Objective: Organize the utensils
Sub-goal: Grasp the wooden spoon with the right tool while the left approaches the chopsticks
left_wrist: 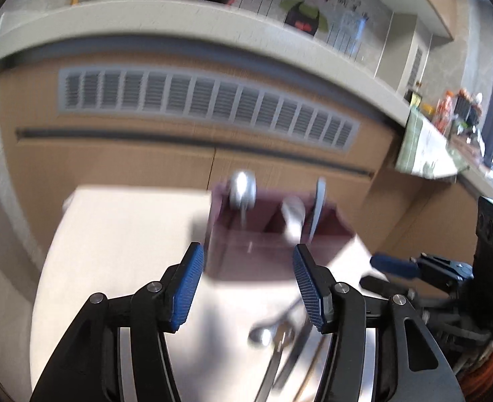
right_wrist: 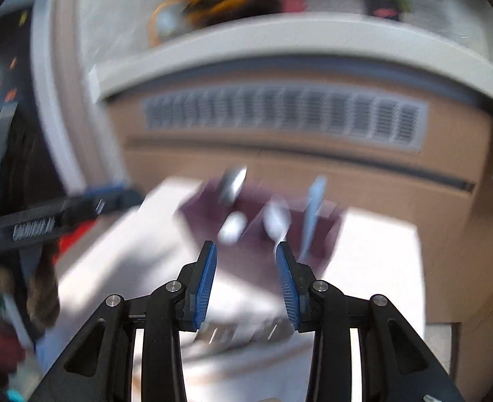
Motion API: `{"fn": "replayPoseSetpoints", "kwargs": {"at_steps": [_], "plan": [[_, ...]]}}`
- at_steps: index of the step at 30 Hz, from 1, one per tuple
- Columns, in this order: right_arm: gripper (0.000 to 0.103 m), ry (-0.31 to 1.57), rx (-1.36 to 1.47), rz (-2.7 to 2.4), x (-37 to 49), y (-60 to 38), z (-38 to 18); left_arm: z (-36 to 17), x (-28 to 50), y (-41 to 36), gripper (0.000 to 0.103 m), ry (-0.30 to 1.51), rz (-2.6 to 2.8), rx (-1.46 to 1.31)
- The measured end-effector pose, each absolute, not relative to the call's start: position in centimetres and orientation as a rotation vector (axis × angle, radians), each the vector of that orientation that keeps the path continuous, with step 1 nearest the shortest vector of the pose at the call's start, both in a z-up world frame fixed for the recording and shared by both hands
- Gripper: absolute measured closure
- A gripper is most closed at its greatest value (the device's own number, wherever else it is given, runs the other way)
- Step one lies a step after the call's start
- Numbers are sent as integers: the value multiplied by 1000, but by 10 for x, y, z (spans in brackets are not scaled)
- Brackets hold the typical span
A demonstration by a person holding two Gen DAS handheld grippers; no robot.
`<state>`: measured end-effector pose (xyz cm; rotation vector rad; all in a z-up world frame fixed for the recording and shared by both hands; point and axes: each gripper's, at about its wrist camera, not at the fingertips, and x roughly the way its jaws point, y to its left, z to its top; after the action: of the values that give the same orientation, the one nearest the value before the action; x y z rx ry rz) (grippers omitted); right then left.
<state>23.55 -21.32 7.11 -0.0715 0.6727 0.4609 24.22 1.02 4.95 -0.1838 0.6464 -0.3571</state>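
- The left gripper point(left_wrist: 246, 261) has its fingers wide apart and holds nothing; it hangs above the white table point(left_wrist: 119, 234).
- The right gripper point(right_wrist: 246, 258) also has its fingers apart and empty.
- The dark red holder point(left_wrist: 273, 231) stands on the table in front of both grippers, with spoons point(left_wrist: 243, 189) and a light blue utensil point(left_wrist: 318, 207) upright in its compartments.
- Only the left wrist view shows clearly the loose utensils point(left_wrist: 279, 338) lying on the table near the gripper; in the right wrist view they are only a blur.
- Only the left wrist view shows the side counter with bottles point(left_wrist: 443, 114).
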Motion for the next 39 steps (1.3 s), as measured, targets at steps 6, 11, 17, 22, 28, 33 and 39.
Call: {"fn": "replayPoseSetpoints", "kwargs": {"at_steps": [6, 11, 17, 22, 28, 33, 39], "plan": [[68, 862, -201, 516, 162, -190, 13, -8, 195, 20, 47, 820, -386, -155], [68, 1013, -92, 590, 124, -203, -17, -42, 173, 27, 47, 906, -412, -192], [69, 1120, 69, 545, 135, -225, -38, -56, 172, 28, 47, 939, -411, -213], [69, 1100, 120, 470, 158, -225, -39, -57, 171, 27, 47, 951, -417, -222], [66, 1066, 178, 360, 194, -213, -39, -49, 160, 24, 47, 941, -444, -220], [57, 1020, 66, 283, 209, -184, -40, -35, 160, 28, 47, 888, -408, -217], [59, 989, -135, 273, 201, -165, -42, -37, 171, 30, 47, 888, -368, -223]]}}
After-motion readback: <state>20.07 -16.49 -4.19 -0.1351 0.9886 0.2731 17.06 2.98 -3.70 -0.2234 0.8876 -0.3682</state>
